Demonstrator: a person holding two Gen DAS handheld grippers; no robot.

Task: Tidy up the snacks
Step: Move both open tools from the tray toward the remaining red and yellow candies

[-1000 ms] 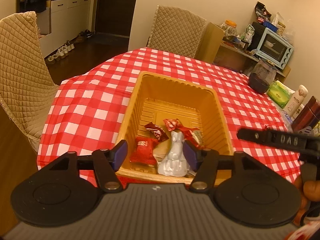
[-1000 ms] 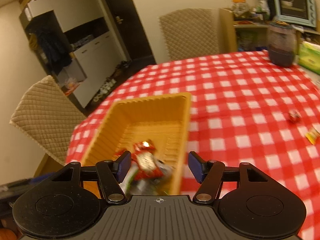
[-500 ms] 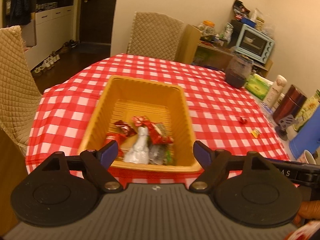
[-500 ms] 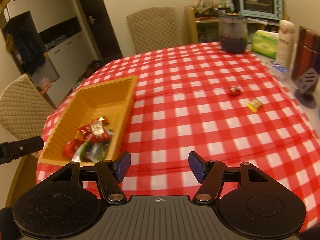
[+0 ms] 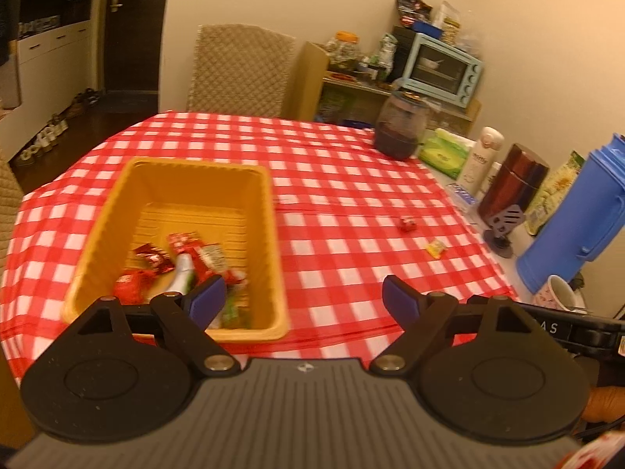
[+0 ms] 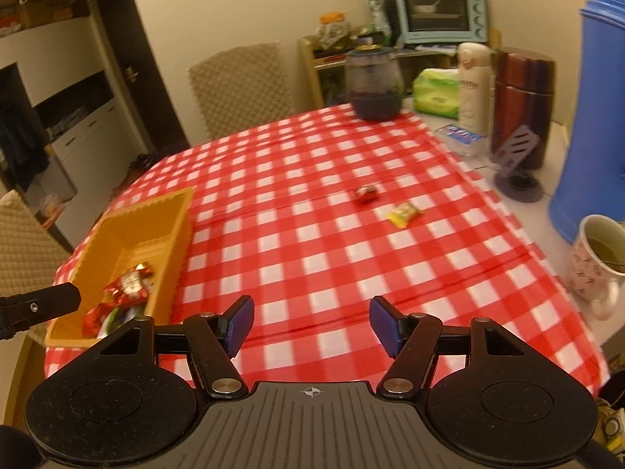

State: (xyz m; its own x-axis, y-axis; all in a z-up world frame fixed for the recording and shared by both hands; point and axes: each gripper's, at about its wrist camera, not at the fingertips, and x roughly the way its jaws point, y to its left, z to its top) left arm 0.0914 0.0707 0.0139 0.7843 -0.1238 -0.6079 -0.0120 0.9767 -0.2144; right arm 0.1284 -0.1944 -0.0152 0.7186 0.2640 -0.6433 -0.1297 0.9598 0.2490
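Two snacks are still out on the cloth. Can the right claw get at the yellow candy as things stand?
Probably yes: the right claw is open and empty, and only bare checkered tablecloth lies between it and the yellow candy.

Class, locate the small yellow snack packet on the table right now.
In the right wrist view the yellow packet lies loose on the checked tablecloth, just right of the red candy, far from the yellow tray.

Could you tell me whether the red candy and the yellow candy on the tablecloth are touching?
Apart. The right wrist view shows checkered cloth between the red candy and the yellow candy; the left wrist view shows the same gap.
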